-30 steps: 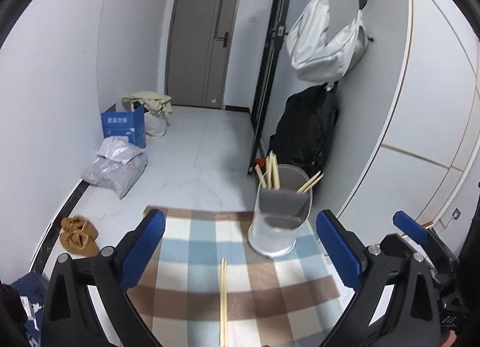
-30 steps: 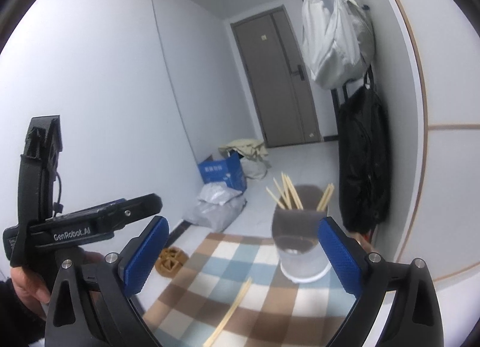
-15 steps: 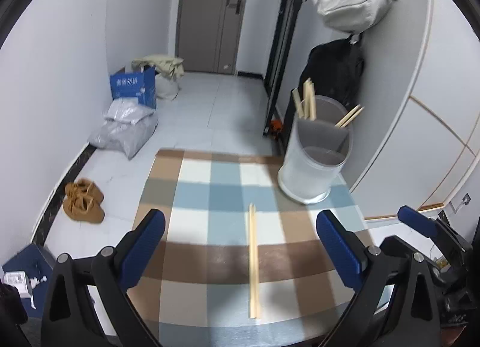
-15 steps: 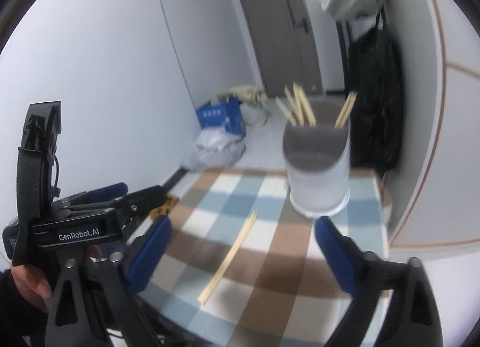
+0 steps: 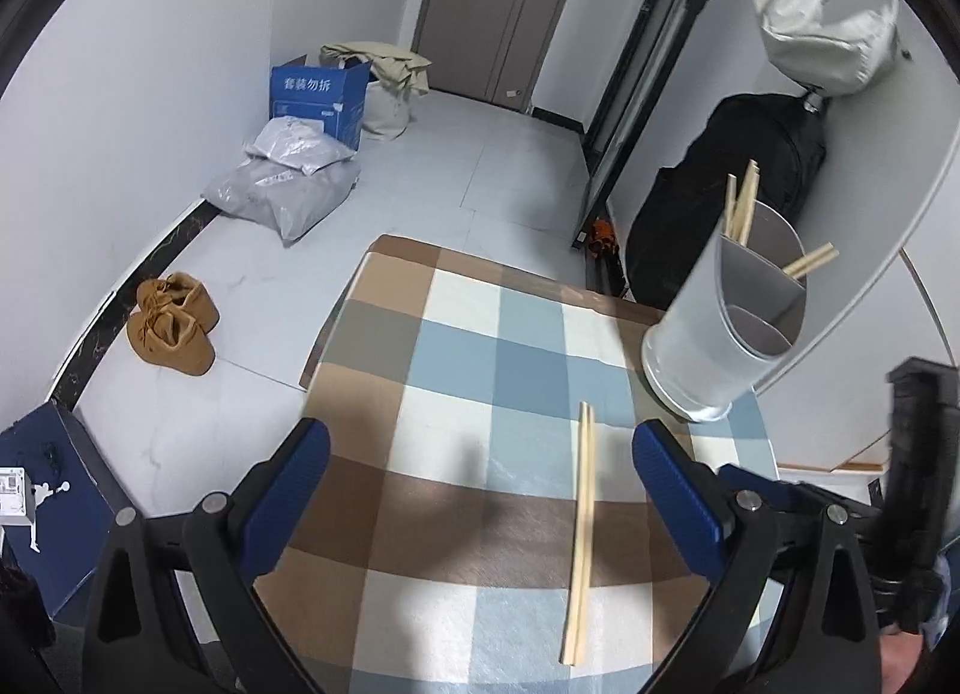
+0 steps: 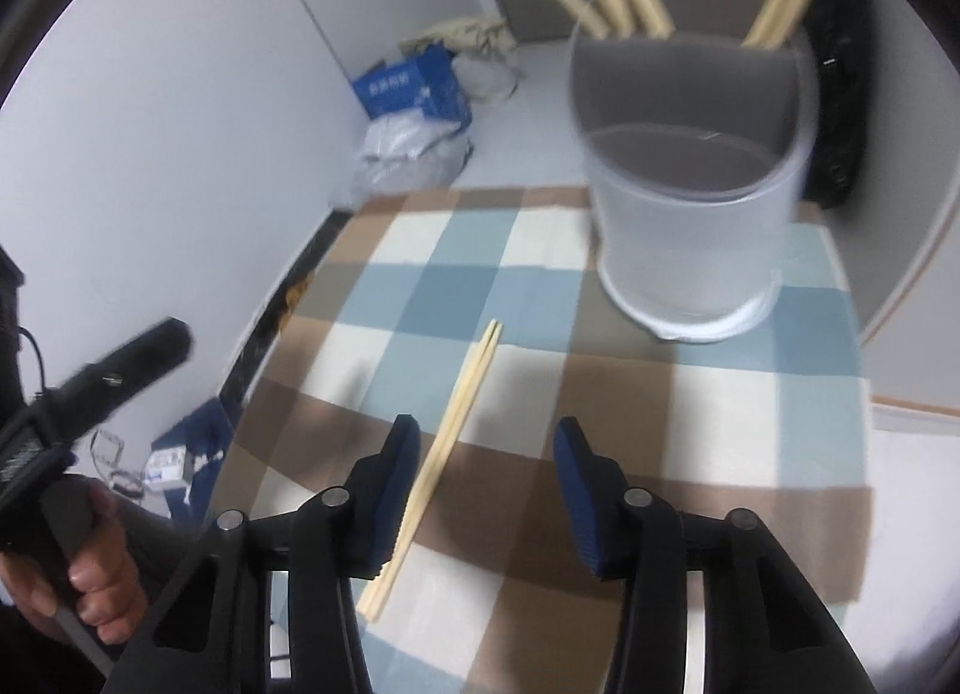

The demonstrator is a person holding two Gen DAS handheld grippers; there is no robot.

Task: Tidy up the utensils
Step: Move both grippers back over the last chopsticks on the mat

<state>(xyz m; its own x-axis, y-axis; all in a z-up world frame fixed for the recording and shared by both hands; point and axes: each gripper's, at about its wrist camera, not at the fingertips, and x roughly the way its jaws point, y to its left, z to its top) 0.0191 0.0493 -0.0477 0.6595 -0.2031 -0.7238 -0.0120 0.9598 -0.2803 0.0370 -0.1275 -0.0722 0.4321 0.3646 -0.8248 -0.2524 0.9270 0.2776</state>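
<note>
The left wrist camera looks forward and down between its claw (image 5: 480, 484), high above the checked cloth on the desk (image 5: 480, 370), taking in the floor beyond, the shoes (image 5: 171, 325) at far left and the door (image 5: 498, 3) at the far end. The right wrist camera sits lower and nearer, tilted down over its claw (image 6: 486, 490), close to the loose chopsticks (image 6: 456, 436). Both views share the cloth, these chopsticks (image 5: 582, 520), the utensil holder (image 5: 726, 328) (image 6: 690, 184) at the far right and the blue box (image 5: 318, 93) (image 6: 414, 87) against the left wall.
</note>
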